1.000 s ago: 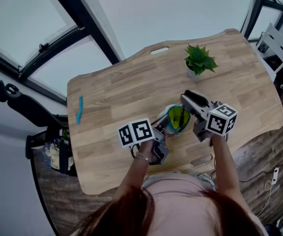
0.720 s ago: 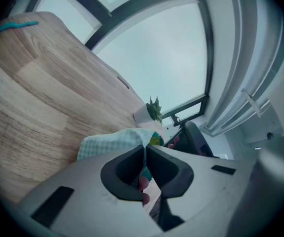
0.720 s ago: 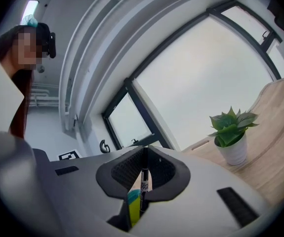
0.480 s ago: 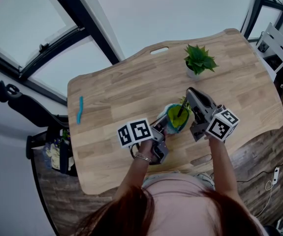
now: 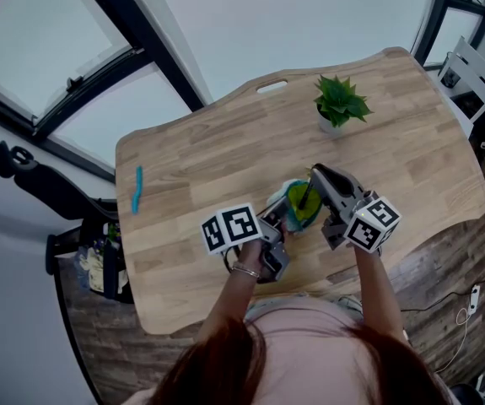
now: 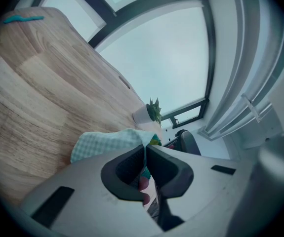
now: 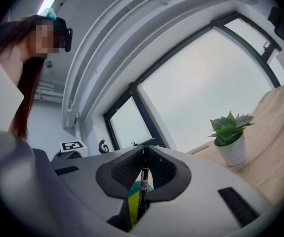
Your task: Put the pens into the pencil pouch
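Observation:
A pencil pouch (image 5: 297, 205), pale checked outside and yellow-green inside, stands open on the table. My left gripper (image 5: 276, 219) is shut on its near rim; in the left gripper view the checked cloth (image 6: 107, 141) is pinched between the pads (image 6: 145, 153). My right gripper (image 5: 315, 176) reaches over the pouch from the right. Its jaws have just closed, and a thin black pen (image 7: 142, 180) stands upright between them, its lower end inside the pouch's yellow-green mouth (image 7: 132, 201). That pen (image 5: 307, 194) also shows in the head view. A teal pen (image 5: 137, 187) lies far left.
A small potted plant (image 5: 340, 105) stands behind the pouch toward the table's far edge. The wooden table (image 5: 200, 159) has a handle slot at the back. A dark chair (image 5: 65, 209) is beyond its left edge and a white rack (image 5: 474, 78) at the right.
The right gripper's jaws closed on the black pen standing in the pouch, and that gripper shifted slightly left and nearer the person. The left gripper kept still on the pouch.

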Motion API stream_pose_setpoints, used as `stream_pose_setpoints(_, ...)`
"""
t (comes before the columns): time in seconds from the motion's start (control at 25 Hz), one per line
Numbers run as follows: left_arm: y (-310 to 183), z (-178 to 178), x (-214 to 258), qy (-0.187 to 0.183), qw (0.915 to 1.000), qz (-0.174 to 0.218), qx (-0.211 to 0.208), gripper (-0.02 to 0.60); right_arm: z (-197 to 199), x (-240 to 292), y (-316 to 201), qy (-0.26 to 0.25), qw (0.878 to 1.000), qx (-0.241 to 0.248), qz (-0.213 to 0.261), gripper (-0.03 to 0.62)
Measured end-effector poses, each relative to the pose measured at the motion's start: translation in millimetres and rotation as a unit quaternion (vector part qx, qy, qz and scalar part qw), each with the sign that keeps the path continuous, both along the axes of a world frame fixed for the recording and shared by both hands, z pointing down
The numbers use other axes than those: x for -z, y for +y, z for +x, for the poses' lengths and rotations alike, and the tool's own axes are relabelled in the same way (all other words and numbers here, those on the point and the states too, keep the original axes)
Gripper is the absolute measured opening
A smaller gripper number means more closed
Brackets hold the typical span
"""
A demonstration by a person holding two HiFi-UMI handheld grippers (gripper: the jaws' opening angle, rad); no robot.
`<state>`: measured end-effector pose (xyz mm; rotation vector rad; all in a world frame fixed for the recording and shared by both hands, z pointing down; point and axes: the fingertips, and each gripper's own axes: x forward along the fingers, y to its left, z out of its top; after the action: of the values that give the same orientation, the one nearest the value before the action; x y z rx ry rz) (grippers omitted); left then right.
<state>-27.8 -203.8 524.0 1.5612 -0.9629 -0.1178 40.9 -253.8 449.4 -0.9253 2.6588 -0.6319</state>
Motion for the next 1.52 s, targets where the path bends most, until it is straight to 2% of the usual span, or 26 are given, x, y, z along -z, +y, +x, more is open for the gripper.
stream_pose_setpoints(0.28, 0.2, -1.3, 1.3, 0.009, 0.9999, 0.000, 0.006, 0.009, -4.0, -11.5, 10.6, 0.081, 0.996, 0.004, 0.024, 0.021)
stream_pose_setpoints(0.36, 0.0, -0.9, 2.4, 0.012, 0.9999, 0.000, 0.006, 0.010, -0.3, -11.2, 11.4, 0.078, 0.996, -0.012, 0.030, 0.020)
stream_pose_setpoints(0.48, 0.9, -0.4, 3.3, 0.014, 0.9999, 0.001, 0.005, 0.009, 5.8, -6.3, 10.5, 0.048, 0.998, -0.038, 0.035, 0.020)
stream_pose_setpoints(0.68, 2.1, 0.8, 2.1, 0.019, 0.9998, -0.001, 0.005, 0.009, -0.8, -21.0, 14.1, 0.060, 0.998, -0.009, 0.001, 0.020)
stream_pose_setpoints(0.76, 2.0, 0.2, 1.9, 0.019, 0.9998, -0.002, 0.006, 0.009, -4.0, -28.3, 18.1, 0.070, 0.997, 0.006, -0.012, 0.076)
stream_pose_setpoints(0.88, 1.9, -0.6, 2.0, 0.018, 0.9998, -0.002, 0.007, 0.009, -4.2, -33.9, 21.5, 0.082, 0.996, 0.016, -0.023, 0.115)
stream_pose_setpoints(1.08, 1.8, -1.3, 1.5, 0.011, 0.9999, 0.000, 0.007, 0.009, 15.1, -19.0, 16.3, 0.070, 0.997, -0.008, -0.022, 0.115)
stream_pose_setpoints(1.24, 2.1, -2.3, 0.7, 0.012, 0.9999, 0.000, 0.010, 0.009, 40.8, -15.4, 10.6, 0.110, 0.993, -0.027, -0.031, 0.117)
stream_pose_setpoints(1.36, 2.9, -3.2, 0.1, 0.011, 0.9999, 0.001, 0.011, 0.009, 61.5, -20.9, 9.5, 0.138, 0.988, -0.036, -0.054, 0.117)
stream_pose_setpoints(1.52, 4.9, -3.1, 0.5, 0.011, 0.9999, 0.001, 0.011, 0.010, 88.7, -40.7, 9.8, 0.157, 0.980, -0.048, -0.115, 0.115)
